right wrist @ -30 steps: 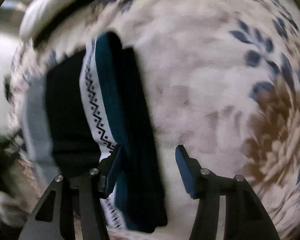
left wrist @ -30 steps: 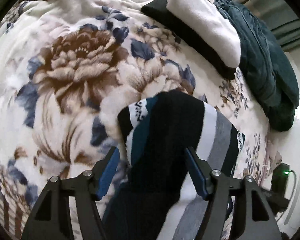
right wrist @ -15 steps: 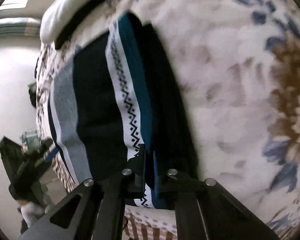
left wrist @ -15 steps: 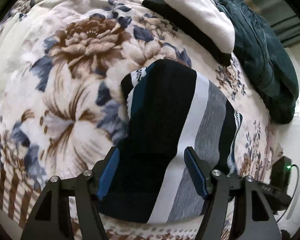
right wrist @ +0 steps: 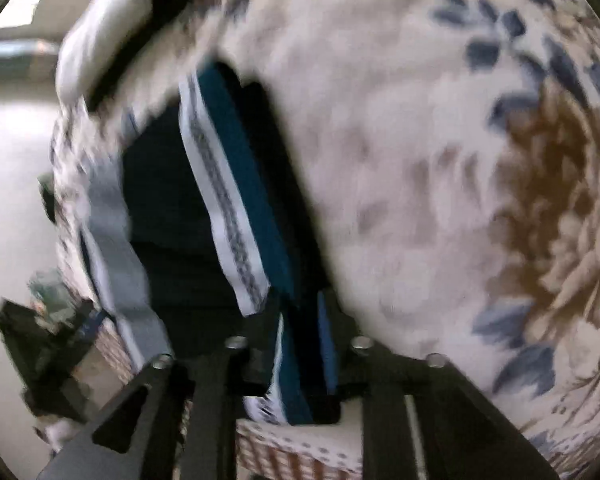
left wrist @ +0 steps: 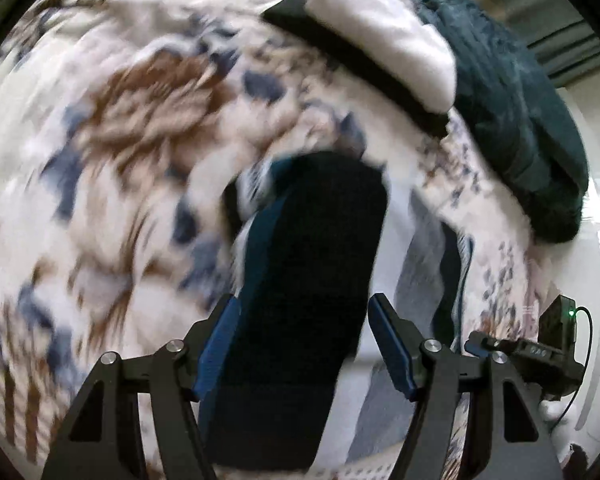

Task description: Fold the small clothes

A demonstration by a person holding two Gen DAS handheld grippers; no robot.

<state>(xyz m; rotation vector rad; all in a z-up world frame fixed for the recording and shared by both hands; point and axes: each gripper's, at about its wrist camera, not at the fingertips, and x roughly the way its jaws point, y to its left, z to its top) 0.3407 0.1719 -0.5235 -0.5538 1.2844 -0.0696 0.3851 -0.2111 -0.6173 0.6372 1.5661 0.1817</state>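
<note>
Left wrist view: fisheye, close above the floral brown-and-blue fleece blanket point(left wrist: 132, 128), looking steeply down past its own fingers point(left wrist: 392, 344). Folded striped black, teal, white and grey knit garment point(left wrist: 312, 264) fills lower centre. Right wrist view: equally close and steep, blurred. Both share the garment point(right wrist: 228, 200), the blanket point(right wrist: 420, 160), and the white-and-black folded cloth point(left wrist: 380, 32) in the upper frame point(right wrist: 100, 28).

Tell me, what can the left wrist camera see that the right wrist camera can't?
Only the left wrist view shows the crumpled dark teal garment and the left gripper, jaws apart around the sweater. Only the right wrist view shows the right gripper, whose jaws have just been opening, with the sweater's edge between them. Both show the striped black, teal, white and grey knitted sweater, the floral fleece blanket and the folded white towel.
</note>
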